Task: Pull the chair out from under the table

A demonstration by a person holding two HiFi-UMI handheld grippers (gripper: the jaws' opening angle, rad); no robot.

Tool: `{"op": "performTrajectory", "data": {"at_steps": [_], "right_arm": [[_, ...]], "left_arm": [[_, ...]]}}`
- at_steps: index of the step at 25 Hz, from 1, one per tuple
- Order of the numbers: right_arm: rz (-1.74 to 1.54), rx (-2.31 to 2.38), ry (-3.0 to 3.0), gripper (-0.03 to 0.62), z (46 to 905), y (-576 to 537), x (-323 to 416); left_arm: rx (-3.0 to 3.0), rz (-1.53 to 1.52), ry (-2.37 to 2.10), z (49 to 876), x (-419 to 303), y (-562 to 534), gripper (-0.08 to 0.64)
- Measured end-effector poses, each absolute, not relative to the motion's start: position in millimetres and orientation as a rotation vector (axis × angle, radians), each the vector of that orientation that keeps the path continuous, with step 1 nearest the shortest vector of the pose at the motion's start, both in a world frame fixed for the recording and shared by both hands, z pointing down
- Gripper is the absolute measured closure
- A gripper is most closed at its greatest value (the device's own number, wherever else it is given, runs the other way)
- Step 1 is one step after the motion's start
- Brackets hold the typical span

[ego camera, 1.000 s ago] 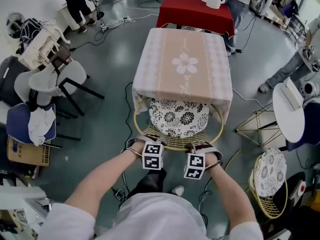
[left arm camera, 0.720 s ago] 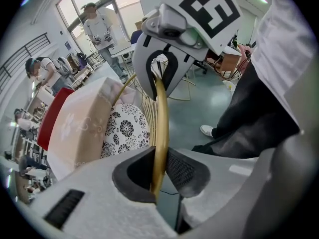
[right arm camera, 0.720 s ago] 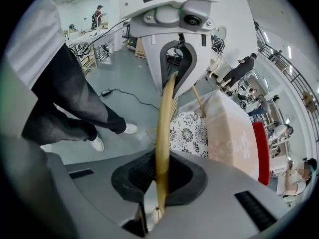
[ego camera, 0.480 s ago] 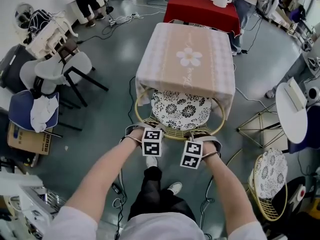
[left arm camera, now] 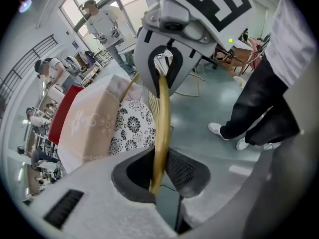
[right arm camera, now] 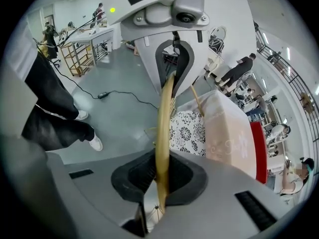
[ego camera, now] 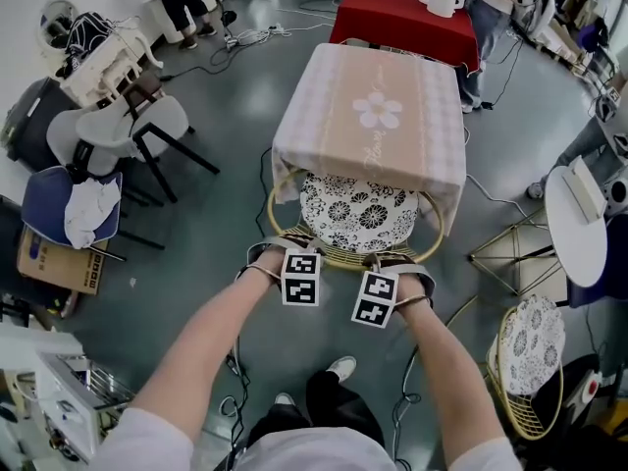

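A gold wire chair (ego camera: 339, 259) with a black-and-white flowered cushion (ego camera: 358, 214) stands partly under the table (ego camera: 378, 116), whose pink cloth bears a white flower. Both grippers sit side by side on the near rim of the chair. My left gripper (ego camera: 294, 255) is shut on the gold rim (left arm camera: 162, 118), which runs up between its pads (left arm camera: 158, 176). My right gripper (ego camera: 383, 269) is shut on the same rim (right arm camera: 163, 108), clamped between its dark pads (right arm camera: 162, 176). In the head view the marker cubes hide both sets of fingertips.
White chairs (ego camera: 128, 130), a blue seat with a cloth (ego camera: 69, 209) and a cardboard box (ego camera: 54, 263) crowd the left. A red table (ego camera: 407, 23) stands behind. At right are a white round table (ego camera: 579, 219) and another wire chair (ego camera: 530, 361). Cables lie on the floor; my shoe (ego camera: 339, 369) is behind the chair.
Both grippers have stayed clamped on the chair's rim. The person's legs have stepped back toward the bottom of the head view, and the view has shifted slightly.
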State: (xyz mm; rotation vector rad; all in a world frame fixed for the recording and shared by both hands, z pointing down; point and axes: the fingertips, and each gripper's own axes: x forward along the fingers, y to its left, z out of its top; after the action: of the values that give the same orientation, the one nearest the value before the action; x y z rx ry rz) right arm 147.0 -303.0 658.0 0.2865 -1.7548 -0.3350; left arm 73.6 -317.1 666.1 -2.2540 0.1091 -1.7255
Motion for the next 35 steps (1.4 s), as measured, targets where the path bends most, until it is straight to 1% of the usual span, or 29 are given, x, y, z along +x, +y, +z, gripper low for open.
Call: {"op": "performTrajectory", "data": {"at_steps": [16, 35], "right_arm": [[-0.323, 0.263, -1.744, 0.566, 657.6, -267.8, 143.1], [-0.286, 0.267, -1.734, 0.566, 658.8, -192.1, 131.0]], "left_arm": [[-2.231, -1.725, 0.090, 665.8, 69.3, -279.7, 0.509], [-2.226, -1.716, 0.036, 668.4, 57.6, -202.4, 0.512]]}}
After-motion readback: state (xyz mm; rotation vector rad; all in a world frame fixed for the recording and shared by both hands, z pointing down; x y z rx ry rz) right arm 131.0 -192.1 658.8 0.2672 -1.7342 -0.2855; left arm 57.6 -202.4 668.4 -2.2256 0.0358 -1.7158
